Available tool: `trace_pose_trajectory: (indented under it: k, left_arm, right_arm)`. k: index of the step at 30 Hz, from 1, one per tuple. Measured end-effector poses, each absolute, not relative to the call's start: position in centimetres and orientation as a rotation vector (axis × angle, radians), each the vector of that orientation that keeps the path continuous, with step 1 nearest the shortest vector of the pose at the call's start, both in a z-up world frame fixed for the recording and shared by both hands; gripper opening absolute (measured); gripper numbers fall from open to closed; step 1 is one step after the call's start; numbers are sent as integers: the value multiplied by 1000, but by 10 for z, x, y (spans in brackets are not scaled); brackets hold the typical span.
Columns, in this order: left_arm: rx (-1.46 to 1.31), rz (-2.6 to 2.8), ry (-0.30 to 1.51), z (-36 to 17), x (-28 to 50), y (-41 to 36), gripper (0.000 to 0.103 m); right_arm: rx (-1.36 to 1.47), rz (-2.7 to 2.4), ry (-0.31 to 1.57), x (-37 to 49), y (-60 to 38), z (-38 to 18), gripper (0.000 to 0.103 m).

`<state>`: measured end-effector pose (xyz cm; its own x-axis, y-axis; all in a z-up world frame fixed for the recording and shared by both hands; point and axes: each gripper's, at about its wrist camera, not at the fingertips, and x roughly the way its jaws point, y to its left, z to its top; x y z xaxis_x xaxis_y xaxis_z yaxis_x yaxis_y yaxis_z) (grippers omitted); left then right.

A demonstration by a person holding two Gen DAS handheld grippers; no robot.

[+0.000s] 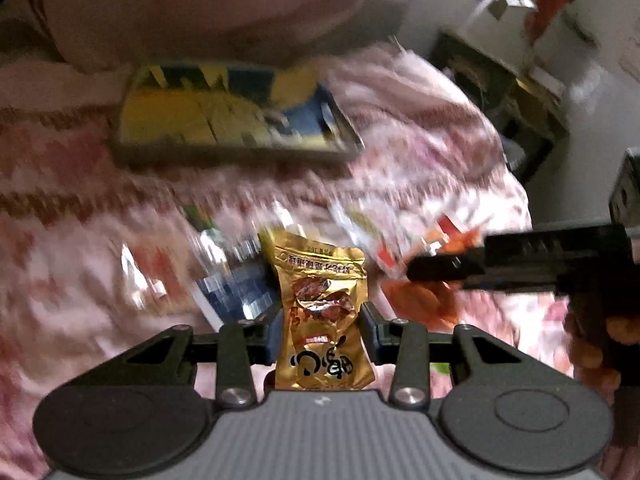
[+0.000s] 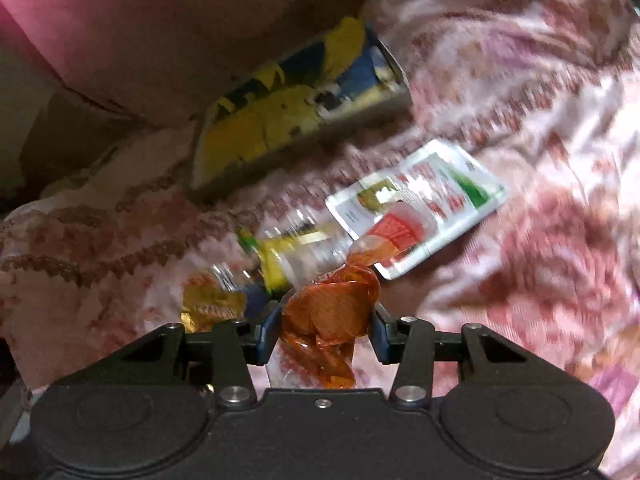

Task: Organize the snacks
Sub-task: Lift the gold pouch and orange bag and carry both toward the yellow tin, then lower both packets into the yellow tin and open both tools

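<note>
My left gripper (image 1: 322, 330) is shut on a gold foil snack packet (image 1: 322, 300), held upright above the bed. My right gripper (image 2: 325, 330) is shut on a clear bag of orange snacks (image 2: 332, 312); its black body (image 1: 520, 258) and the orange bag (image 1: 420, 300) show at the right of the left wrist view. A yellow and blue open box (image 1: 228, 116) lies on the bedspread beyond both grippers; it also shows in the right wrist view (image 2: 296, 112). The gold packet shows at lower left of the right wrist view (image 2: 212, 306).
A white, red and green flat packet (image 2: 420, 204) and a yellow and clear packet (image 2: 296, 252) lie on the pink patterned bedspread (image 2: 540, 160). A pink pillow (image 2: 180, 32) sits behind the box. Dark furniture (image 1: 500, 92) stands by the bed's far edge.
</note>
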<state>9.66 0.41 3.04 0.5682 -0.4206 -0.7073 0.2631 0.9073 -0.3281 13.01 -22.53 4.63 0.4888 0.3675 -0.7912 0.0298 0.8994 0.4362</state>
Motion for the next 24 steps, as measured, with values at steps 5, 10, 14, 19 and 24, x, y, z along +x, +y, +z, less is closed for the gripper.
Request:
trace_pose_trajectory:
  k: [5,10,14,19,24]
  left_arm:
    - [-217,-333,817,74,151,23,43]
    - [-192,-258,724,98,214,34,43]
    - [-239,-208,676,87,266,42,43]
    - [-304,-158,696,51,310,53,43]
    - [-317,-114,710,24,336,69,43]
  right_arm:
    - [430,247,1000,170,-215,79,48]
    - [449,254,919,235,-204,89,48]
    - [507,247,828,284,-202,79,48]
    - [564,236,795,327,-205,59,48]
    - [552,232,814,355,-204,36,48]
